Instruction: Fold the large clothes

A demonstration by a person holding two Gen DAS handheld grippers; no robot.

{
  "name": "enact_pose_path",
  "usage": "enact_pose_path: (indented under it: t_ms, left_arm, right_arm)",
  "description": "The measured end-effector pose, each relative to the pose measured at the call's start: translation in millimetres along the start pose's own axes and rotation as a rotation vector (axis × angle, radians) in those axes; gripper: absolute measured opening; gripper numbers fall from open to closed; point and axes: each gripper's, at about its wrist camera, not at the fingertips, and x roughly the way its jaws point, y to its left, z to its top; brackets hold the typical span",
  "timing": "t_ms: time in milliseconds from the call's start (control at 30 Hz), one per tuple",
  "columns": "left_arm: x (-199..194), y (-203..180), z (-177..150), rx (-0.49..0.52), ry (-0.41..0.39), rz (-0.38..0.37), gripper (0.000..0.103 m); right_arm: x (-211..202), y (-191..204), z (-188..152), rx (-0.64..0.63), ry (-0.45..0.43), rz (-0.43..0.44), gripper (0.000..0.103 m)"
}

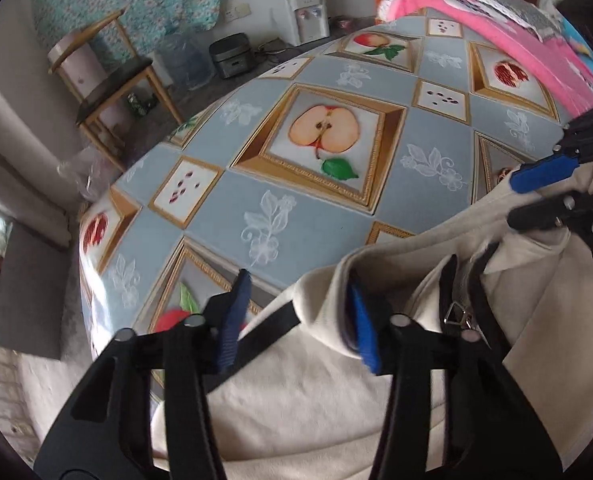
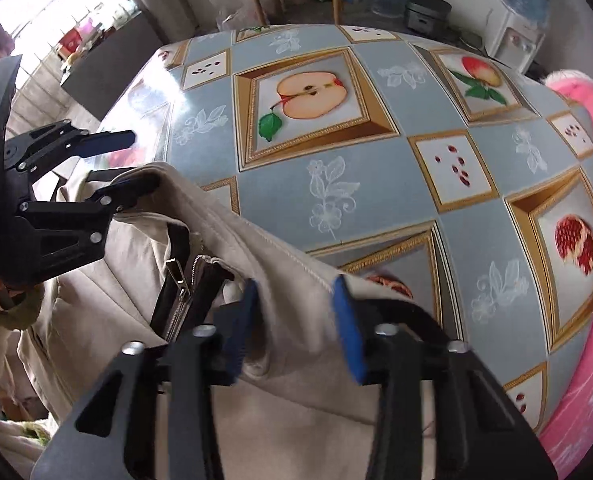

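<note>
Cream jacket (image 1: 316, 408) fabric fills the near edge of both views, bunched at the edge of the counter (image 1: 320, 216) with its zipper (image 2: 184, 276) showing. Left hand-held gripper (image 1: 296, 320) stands wide open, a fold of the collar lying between its blue pads without being pinched. Right hand-held gripper (image 2: 292, 320) is likewise spread wide, straddling the jacket's hem. A pink blanket (image 2: 592, 208) lies along the counter's far side, and a wooden chair (image 1: 108, 92) stands beyond.
</note>
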Motion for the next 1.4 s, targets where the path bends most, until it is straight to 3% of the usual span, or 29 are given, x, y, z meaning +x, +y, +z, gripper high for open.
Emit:
enact_pose_path:
  t_ms: [67,167,267,367,467,533,633,700,767,833,967,1033,1067,1133,1267,1400]
  left_arm:
    - [0,-8,3,0.049,-0.009,0.004,0.014]
    - [-9,-13,7,0.061,-0.079,0.034,0.005]
    - [-12,1,12,-0.044,-0.125,-0.011,0.005]
    - [-2,21,14,-0.180,-0.125,-0.123,0.005]
    - [12,27,16,-0.239,-0.102,-0.171,0.005]
    - [15,30,15,-0.267,-0.104,-0.198,0.005]
    - [14,39,13,-0.321,-0.112,-0.258,0.005]
    - [11,41,10,-0.326,-0.124,-0.289,0.005]
    - [6,39,8,-0.297,-0.140,-0.295,0.005]
    - [-1,37,5,-0.273,-0.151,-0.299,0.005]
    - [-21,31,1,-0.226,-0.188,-0.307,0.005]
    - [-31,28,-4,-0.201,-0.205,-0.306,0.005]
    - [-35,26,-6,-0.187,-0.210,-0.300,0.005]
    - [-44,22,-13,-0.163,-0.217,-0.297,0.005]
    - [-59,18,-31,-0.130,-0.229,-0.301,0.005]
    - [-56,14,-51,-0.113,-0.180,-0.318,0.005]
  right_arm:
    - [-4,3,5,-0.014,-0.030,-0.024,0.009]
    - [-19,6,10,-0.022,-0.120,-0.071,0.006]
    - [-31,2,11,0.016,-0.209,-0.099,0.006]
    - [-24,-1,15,0.041,-0.228,-0.121,0.006]
    - [-14,-1,23,0.047,-0.216,-0.139,0.006]
    - [-18,-10,24,0.083,-0.212,-0.103,0.006]
    - [-28,-29,23,0.178,-0.215,0.049,0.011]
    - [-36,-38,22,0.200,-0.221,0.088,0.030]
    - [-36,-39,24,0.197,-0.196,0.119,0.041]
    - [-30,-32,29,0.163,-0.144,0.156,0.045]
    - [-17,-10,35,0.094,-0.065,0.130,0.048]
    - [-15,-3,35,0.088,-0.061,0.056,0.043]
    - [-17,0,33,0.086,-0.068,0.045,0.022]
    - [-27,4,26,0.100,-0.101,0.038,0.009]
    - [-54,22,-7,0.031,-0.180,0.013,0.007]
    - [-40,47,-44,-0.071,-0.127,-0.040,0.007]
